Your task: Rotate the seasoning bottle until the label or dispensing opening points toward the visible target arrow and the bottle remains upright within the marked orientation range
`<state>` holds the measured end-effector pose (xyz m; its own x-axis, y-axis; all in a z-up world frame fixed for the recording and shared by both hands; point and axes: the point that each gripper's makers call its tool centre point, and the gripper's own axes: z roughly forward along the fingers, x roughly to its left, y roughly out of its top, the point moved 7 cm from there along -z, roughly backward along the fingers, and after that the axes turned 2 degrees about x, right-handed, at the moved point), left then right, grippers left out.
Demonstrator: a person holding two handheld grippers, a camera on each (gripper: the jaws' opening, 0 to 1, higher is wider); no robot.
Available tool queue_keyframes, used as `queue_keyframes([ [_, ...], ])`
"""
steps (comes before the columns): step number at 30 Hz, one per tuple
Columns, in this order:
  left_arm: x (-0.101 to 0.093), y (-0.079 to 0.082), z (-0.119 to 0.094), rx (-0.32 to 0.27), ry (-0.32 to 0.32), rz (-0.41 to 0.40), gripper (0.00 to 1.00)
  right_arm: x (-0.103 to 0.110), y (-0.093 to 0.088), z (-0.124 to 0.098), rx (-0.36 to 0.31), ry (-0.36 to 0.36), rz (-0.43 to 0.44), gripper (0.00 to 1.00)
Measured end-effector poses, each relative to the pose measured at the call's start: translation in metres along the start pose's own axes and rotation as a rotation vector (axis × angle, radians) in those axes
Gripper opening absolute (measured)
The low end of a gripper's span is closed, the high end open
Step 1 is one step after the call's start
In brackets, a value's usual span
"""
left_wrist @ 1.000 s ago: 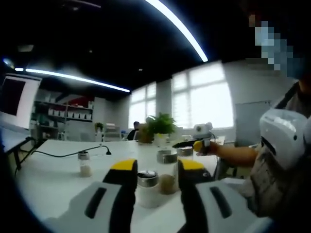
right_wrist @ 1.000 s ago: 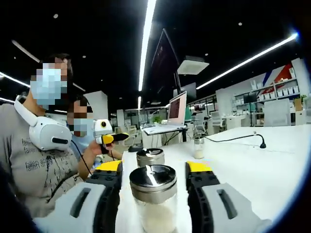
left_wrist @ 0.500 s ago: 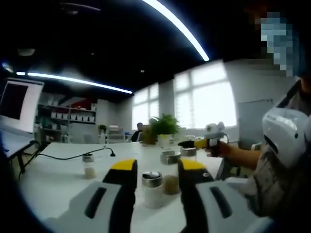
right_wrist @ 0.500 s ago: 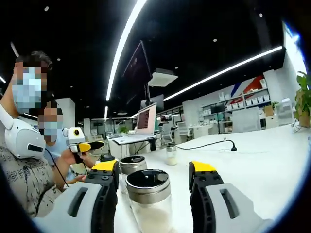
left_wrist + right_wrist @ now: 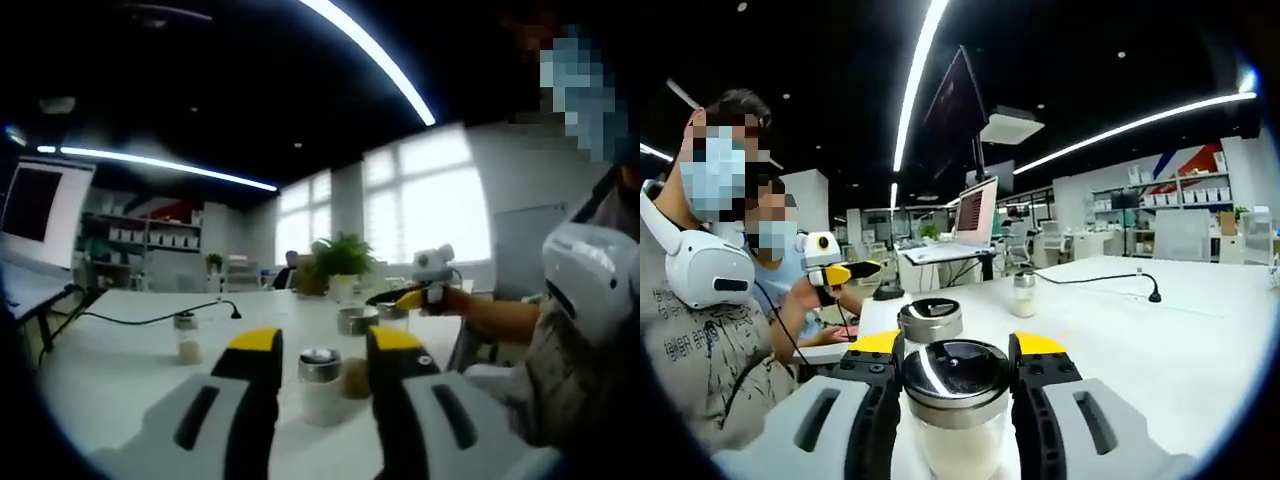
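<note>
In the right gripper view a glass seasoning bottle (image 5: 955, 385) with a shiny metal cap and white contents stands upright on the white table (image 5: 1160, 350). My right gripper (image 5: 957, 345) is shut on it, both yellow-tipped jaws pressing the sides of the cap. In the left gripper view my left gripper (image 5: 323, 342) is open. A smaller metal-capped bottle (image 5: 320, 385) with white contents stands upright just beyond the gap between its jaws, untouched. A bottle with brown contents (image 5: 352, 376) stands behind it, partly hidden by the right jaw.
A second capped jar (image 5: 930, 320) stands behind the held bottle, and a small bottle (image 5: 1023, 295) and a black cable (image 5: 1110, 280) lie farther off. Masked people sit at the table's edge; one hand holds another yellow-tipped gripper (image 5: 840, 272). A lone bottle (image 5: 187, 338) stands at left.
The right jaws have come together onto the bottle's cap; half a second ago there was a gap on each side. Both views have shifted a little with the hands.
</note>
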<state>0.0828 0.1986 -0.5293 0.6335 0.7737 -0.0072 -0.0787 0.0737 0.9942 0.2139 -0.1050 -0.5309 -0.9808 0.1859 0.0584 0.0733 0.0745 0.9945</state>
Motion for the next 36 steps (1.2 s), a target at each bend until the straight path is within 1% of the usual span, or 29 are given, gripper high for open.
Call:
queue_keyframes([
  [2,-0.001,0.0,-0.001,0.01,-0.003,0.01,0.35,0.0,0.0,0.001,0.006,0.048,0.006,0.41],
  [4,-0.002,0.001,-0.002,0.004,-0.009,0.009,0.35,-0.002,-0.001,0.0,0.008,0.086,0.022,0.41],
  [6,-0.001,0.001,-0.003,-0.004,-0.012,0.002,0.35,-0.003,-0.002,0.001,0.011,0.104,0.03,0.41],
  [7,-0.001,0.001,-0.003,-0.006,-0.012,-0.005,0.35,-0.001,-0.002,0.001,0.006,0.123,0.014,0.41],
  [8,-0.001,0.001,-0.002,-0.006,-0.011,-0.009,0.35,-0.001,-0.003,0.001,0.003,0.128,0.019,0.41],
  [12,-0.003,0.002,-0.001,-0.002,-0.013,-0.002,0.35,-0.001,-0.006,0.002,-0.035,0.194,0.013,0.41],
  [16,-0.004,0.001,0.001,0.001,-0.019,-0.002,0.35,0.0,-0.007,0.004,-0.049,0.216,0.023,0.42],
  [18,-0.003,0.0,0.001,0.002,-0.021,-0.005,0.35,0.001,-0.011,0.005,-0.027,0.205,0.065,0.44],
  [19,-0.002,0.0,0.002,0.002,-0.022,-0.007,0.35,0.001,-0.013,0.005,-0.019,0.194,0.066,0.45],
  [21,0.0,-0.003,0.004,0.005,-0.027,-0.018,0.34,0.001,-0.016,0.003,-0.029,0.175,0.064,0.5],
  [22,0.0,-0.004,0.005,0.013,-0.026,-0.024,0.34,0.0,-0.017,0.001,-0.051,0.173,0.079,0.51],
  [23,0.0,-0.005,0.006,0.018,-0.022,-0.021,0.34,0.002,-0.015,-0.001,-0.092,0.178,0.105,0.52],
  [24,-0.001,-0.005,0.006,0.021,-0.02,-0.015,0.34,0.004,-0.014,-0.002,-0.121,0.184,0.111,0.54],
  [25,-0.001,-0.005,0.006,0.021,-0.021,-0.013,0.34,0.006,-0.013,-0.003,-0.126,0.172,0.115,0.55],
  [27,-0.002,-0.004,0.006,0.016,-0.026,-0.016,0.34,0.009,-0.011,-0.002,-0.139,0.127,0.083,0.55],
  [28,-0.002,-0.004,0.006,0.015,-0.027,-0.017,0.34,0.01,-0.01,-0.002,-0.137,0.111,0.073,0.54],
  [29,-0.002,-0.005,0.007,0.016,-0.027,-0.018,0.34,0.013,-0.009,-0.001,-0.149,0.092,0.06,0.53],
  [32,-0.002,-0.007,0.008,0.019,-0.026,-0.022,0.34,0.011,-0.006,0.0,-0.17,-0.002,0.032,0.55],
  [33,-0.002,-0.007,0.008,0.021,-0.027,-0.024,0.34,0.007,-0.005,0.0,-0.176,-0.051,0.02,0.59],
  [34,-0.002,-0.007,0.008,0.021,-0.027,-0.023,0.34,0.005,-0.004,-0.001,-0.186,-0.072,0.017,0.6],
  [36,-0.003,-0.007,0.008,0.022,-0.028,-0.02,0.34,0.005,-0.005,-0.001,-0.176,-0.068,0.034,0.56],
])
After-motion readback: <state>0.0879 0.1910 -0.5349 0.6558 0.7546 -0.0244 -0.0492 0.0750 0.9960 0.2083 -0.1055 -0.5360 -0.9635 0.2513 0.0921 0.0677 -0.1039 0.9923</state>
